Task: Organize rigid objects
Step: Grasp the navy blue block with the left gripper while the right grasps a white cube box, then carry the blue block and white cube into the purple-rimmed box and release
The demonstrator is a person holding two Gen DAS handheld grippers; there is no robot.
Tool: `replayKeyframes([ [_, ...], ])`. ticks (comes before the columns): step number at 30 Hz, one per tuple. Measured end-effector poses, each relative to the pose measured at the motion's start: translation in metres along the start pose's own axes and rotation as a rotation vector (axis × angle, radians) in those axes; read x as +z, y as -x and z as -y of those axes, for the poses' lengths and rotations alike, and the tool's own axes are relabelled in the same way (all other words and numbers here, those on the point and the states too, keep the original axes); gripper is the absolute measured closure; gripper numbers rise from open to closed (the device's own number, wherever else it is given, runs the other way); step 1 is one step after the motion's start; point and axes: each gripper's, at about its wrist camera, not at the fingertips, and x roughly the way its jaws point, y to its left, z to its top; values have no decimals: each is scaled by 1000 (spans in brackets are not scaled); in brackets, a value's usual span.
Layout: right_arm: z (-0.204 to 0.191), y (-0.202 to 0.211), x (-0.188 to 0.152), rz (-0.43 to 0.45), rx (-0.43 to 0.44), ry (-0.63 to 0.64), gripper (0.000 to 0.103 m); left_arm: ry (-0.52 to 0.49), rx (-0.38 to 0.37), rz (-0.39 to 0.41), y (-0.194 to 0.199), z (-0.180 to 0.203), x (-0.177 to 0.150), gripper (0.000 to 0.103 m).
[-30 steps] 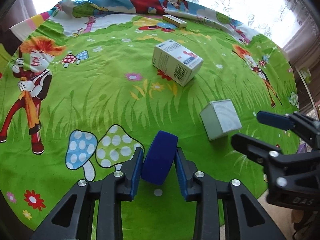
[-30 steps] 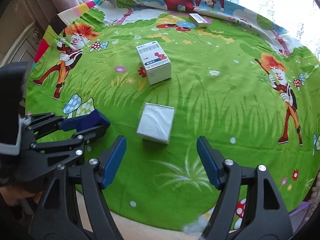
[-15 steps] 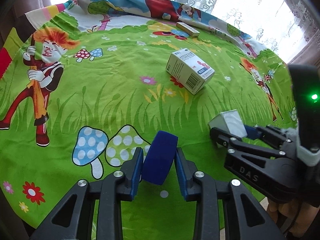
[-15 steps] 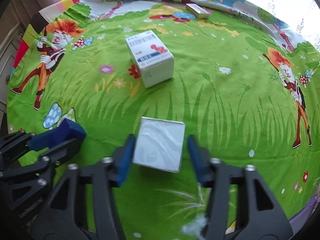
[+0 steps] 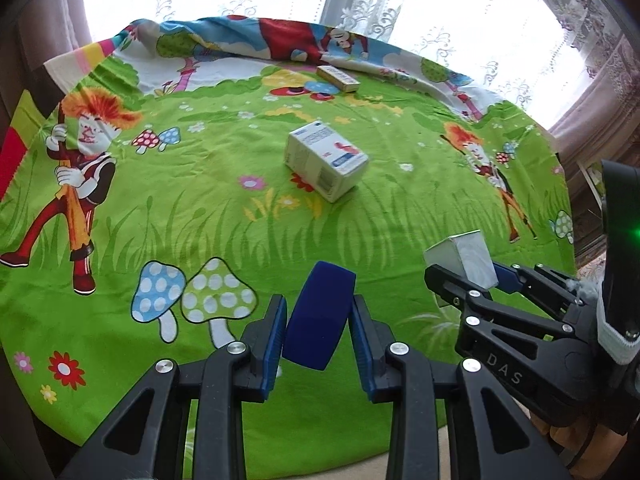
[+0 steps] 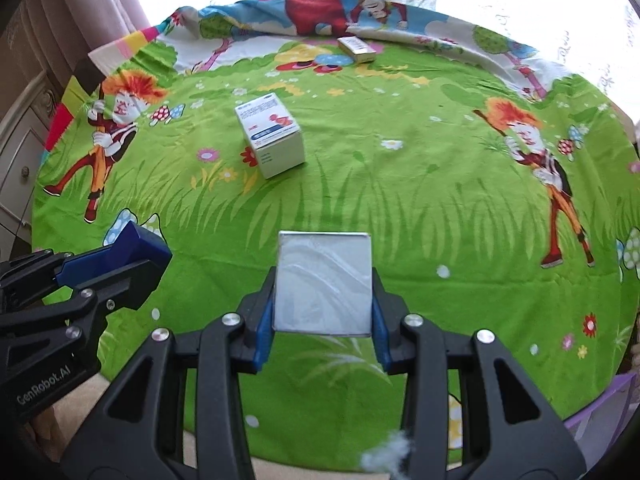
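Both tongs, left (image 5: 318,332) and right (image 6: 322,316), are black with blue pads, silver screws and white lettering.

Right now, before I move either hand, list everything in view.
blue block: 1, dark blue, gripped in the left tongs
silver box: 1, silver-grey, gripped in the right tongs
medicine box: 1, white with blue and red print, mid-cloth
flat carton: 1, pale gold, far edge of the cloth
cartoon cloth: 1, mostly green, covers the table
left tongs: 1, black with blue pads, closed
right tongs: 1, black with blue pads, closed
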Motion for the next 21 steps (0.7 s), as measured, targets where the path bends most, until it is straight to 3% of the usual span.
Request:
replayKeyframes([
  [12,66,62,-40,81,-77,-113,59,-133,-71,-26,6,76,-20,70],
  [21,124,94,-81,83,-134,-203,59,-263,-150,-75,2,142,-36,70],
])
